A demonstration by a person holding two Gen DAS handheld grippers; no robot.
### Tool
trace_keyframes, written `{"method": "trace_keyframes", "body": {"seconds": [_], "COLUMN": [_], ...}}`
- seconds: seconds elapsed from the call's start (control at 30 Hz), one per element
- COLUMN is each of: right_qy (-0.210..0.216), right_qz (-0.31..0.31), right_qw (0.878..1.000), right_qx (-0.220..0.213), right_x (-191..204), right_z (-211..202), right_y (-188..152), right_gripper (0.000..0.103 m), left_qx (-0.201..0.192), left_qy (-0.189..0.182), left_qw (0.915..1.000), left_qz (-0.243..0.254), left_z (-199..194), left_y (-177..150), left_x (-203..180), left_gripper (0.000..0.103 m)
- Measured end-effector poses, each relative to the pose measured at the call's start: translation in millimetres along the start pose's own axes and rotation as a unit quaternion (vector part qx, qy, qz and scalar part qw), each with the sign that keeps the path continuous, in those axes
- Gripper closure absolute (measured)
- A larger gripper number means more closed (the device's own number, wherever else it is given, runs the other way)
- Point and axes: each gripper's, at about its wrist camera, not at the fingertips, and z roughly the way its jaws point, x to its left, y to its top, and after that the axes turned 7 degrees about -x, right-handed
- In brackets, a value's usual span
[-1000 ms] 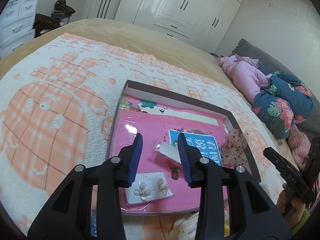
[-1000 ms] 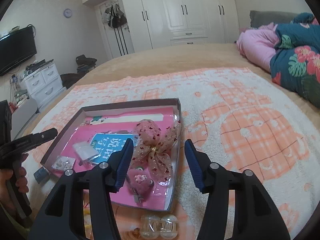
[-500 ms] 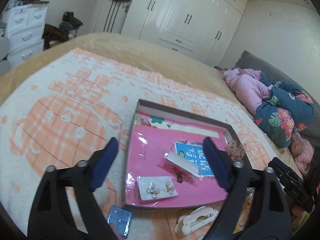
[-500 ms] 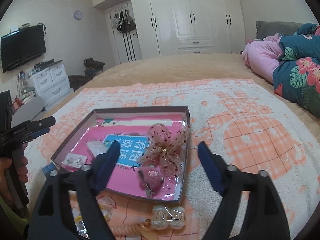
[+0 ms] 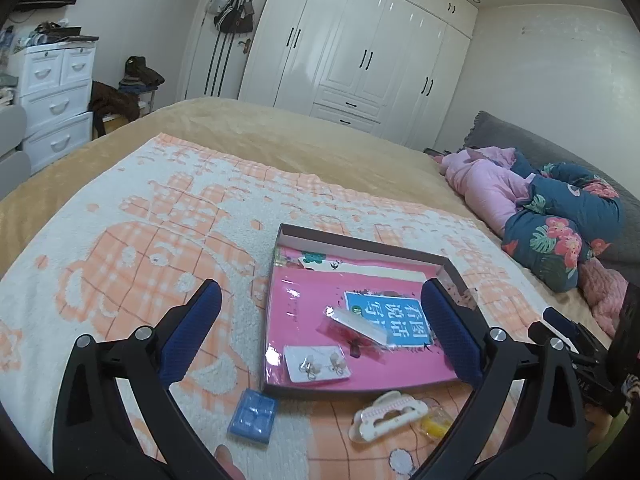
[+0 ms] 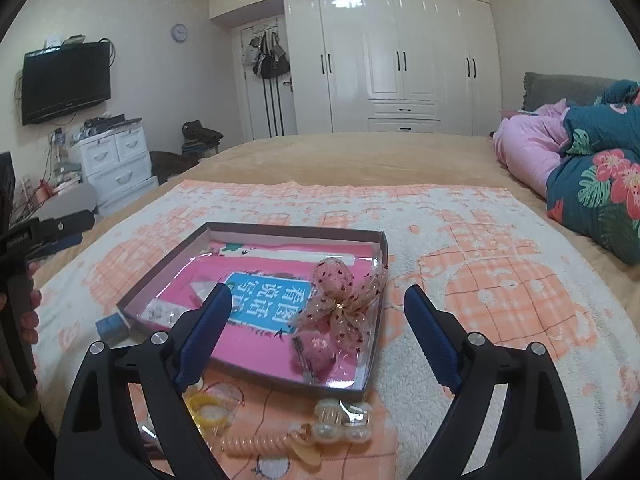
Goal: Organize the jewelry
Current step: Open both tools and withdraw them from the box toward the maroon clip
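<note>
A shallow brown tray with a pink lining lies on the blanket. In it are an earring card, a clear packet with a red piece, a spotted pink bow and a fuzzy pink clip. My left gripper hovers above the tray's near edge, its jaws opening with nothing between them. My right gripper hangs over the bow end, its jaws also opening and holding nothing. On the blanket in front of the tray lie a blue box, a white cloud clip, a pearl clip and a peach coil tie.
An orange and white blanket covers the bed. Pink and floral bedding is piled at the right. White wardrobes stand at the back and a drawer unit at the left. A hand holds the left gripper's handle.
Both grippers have opened wide and pulled back and up from the tray. The loose items in front of the tray have come into view.
</note>
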Motion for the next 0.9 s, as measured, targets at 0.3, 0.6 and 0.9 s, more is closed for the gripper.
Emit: {"method": "trace_keyframes", "body": {"seconds": [0.3, 0.6, 0.9], "right_qy": [0.017, 0.035, 0.039], "right_qz": [-0.036, -0.055, -0.067], "right_qw": [0.999, 0.998, 0.996], "right_qx": [0.000, 0.018, 0.035], "right_x": [20, 31, 37], "right_z": [-20, -40, -56], "right_y": [-10, -29, -45], "right_gripper": [0.017, 0.017, 0.017], "left_qx": [-0.006, 0.006, 0.020], "left_qy": [0.005, -0.005, -0.017], "left_qw": [0.9998, 0.9991, 0.9979], "left_qz": [0.021, 0.041, 0.060], "left_z": [-25, -40, -52], "left_y": [-13, -29, -44], "left_x": [-4, -9, -16], "left_gripper": [0.012, 0.012, 0.012]}}
